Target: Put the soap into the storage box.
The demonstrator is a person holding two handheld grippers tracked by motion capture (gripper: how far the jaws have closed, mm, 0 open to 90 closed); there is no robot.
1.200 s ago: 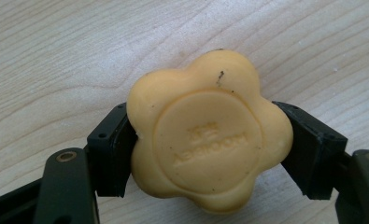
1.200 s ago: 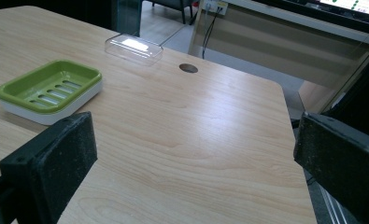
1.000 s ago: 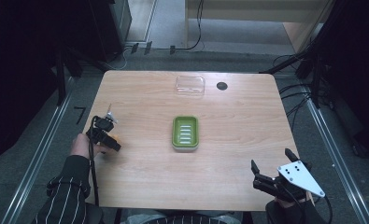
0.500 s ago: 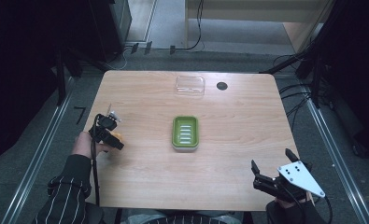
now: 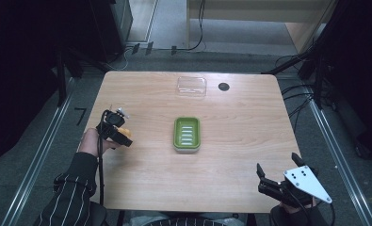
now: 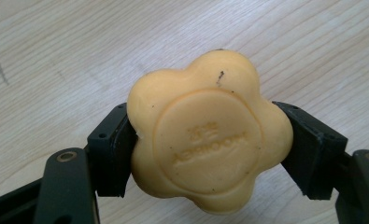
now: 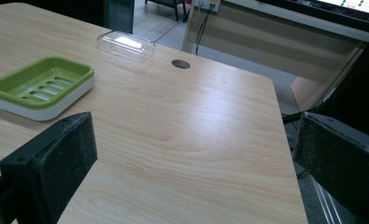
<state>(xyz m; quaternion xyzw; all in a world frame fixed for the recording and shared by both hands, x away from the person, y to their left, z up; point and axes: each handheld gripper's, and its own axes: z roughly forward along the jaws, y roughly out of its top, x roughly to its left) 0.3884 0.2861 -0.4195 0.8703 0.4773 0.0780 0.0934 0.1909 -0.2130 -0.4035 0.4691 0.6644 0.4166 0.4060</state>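
Soap [image 6: 209, 135], orange and flower-shaped, sits pinched between the jaws of the left gripper [image 5: 116, 132] near the left edge of the table [image 5: 240, 117]. The right gripper [image 5: 280, 176] rests at the near right corner, jaws spread wide and empty. A green soap dish [image 5: 187, 134] lies at the table's centre, a clear lid [image 5: 191, 86] near the far edge.

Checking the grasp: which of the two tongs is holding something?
The left tongs, shut on the orange soap over the table's left side; the right tongs, at the near right corner, are open.
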